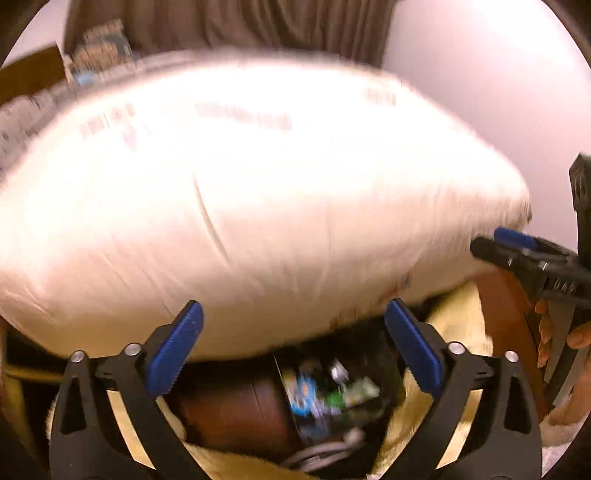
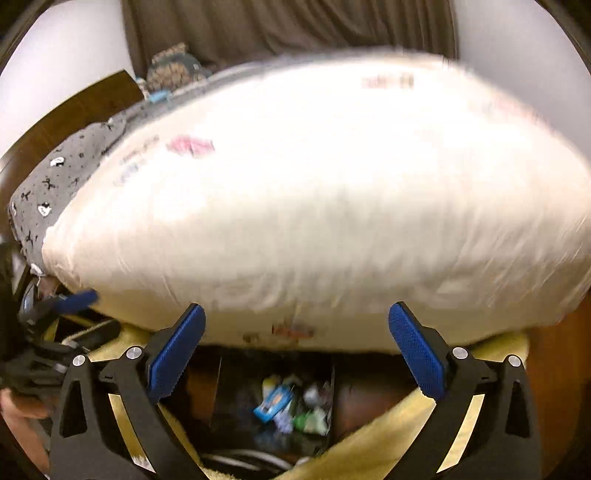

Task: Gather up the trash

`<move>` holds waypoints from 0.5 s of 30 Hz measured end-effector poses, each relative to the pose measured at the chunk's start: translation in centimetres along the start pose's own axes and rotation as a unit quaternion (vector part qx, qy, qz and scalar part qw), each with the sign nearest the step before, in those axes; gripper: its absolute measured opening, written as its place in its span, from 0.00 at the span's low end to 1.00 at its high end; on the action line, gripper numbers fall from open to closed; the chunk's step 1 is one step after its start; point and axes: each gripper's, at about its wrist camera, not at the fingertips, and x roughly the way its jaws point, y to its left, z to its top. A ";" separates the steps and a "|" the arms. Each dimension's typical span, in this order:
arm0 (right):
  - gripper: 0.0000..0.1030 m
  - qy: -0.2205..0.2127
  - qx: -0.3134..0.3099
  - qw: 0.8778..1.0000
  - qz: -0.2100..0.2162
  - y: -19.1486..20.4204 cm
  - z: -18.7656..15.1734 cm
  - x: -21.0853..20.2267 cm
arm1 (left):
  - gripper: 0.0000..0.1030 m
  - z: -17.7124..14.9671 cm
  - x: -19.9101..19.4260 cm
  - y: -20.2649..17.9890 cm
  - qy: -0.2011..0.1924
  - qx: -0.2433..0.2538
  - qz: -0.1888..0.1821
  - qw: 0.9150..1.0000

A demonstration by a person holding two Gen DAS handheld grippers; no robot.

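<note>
A large white plastic bag (image 1: 258, 206), puffed up and blurred, fills both views; it also shows in the right wrist view (image 2: 332, 206). Below it a dark bin (image 2: 236, 398) holds colourful wrappers (image 2: 288, 406), also seen in the left wrist view (image 1: 325, 395). My left gripper (image 1: 293, 350) is open and empty just below the bag's lower edge. My right gripper (image 2: 295, 350) is open and empty in the same place. The right gripper shows at the right of the left wrist view (image 1: 517, 247). The left gripper shows at the left of the right wrist view (image 2: 70, 302).
A yellow fleecy cloth (image 2: 491, 343) lies around the bin. A grey patterned fabric (image 2: 62, 177) lies at the left on a brown wooden surface (image 2: 74, 110). A brown curtain (image 2: 288, 29) hangs behind. Grey cables (image 1: 325, 450) lie by the bin.
</note>
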 end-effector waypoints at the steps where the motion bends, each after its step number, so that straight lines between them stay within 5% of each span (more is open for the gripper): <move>1: 0.97 -0.020 -0.010 1.000 -0.010 0.4 0.7 -1.1 | 0.92 0.9 -1.5 -0.1 -0.026 0.001 0.008 1.000; 6: 0.97 -0.096 -0.028 0.994 -0.045 0.6 3.5 -5.9 | 0.92 3.6 -6.6 -0.9 -0.107 -0.003 0.051 0.993; 15: 0.97 -0.181 -0.017 0.977 -0.109 1.5 6.1 -11.7 | 0.92 5.7 -11.9 -1.3 -0.170 -0.009 0.113 0.979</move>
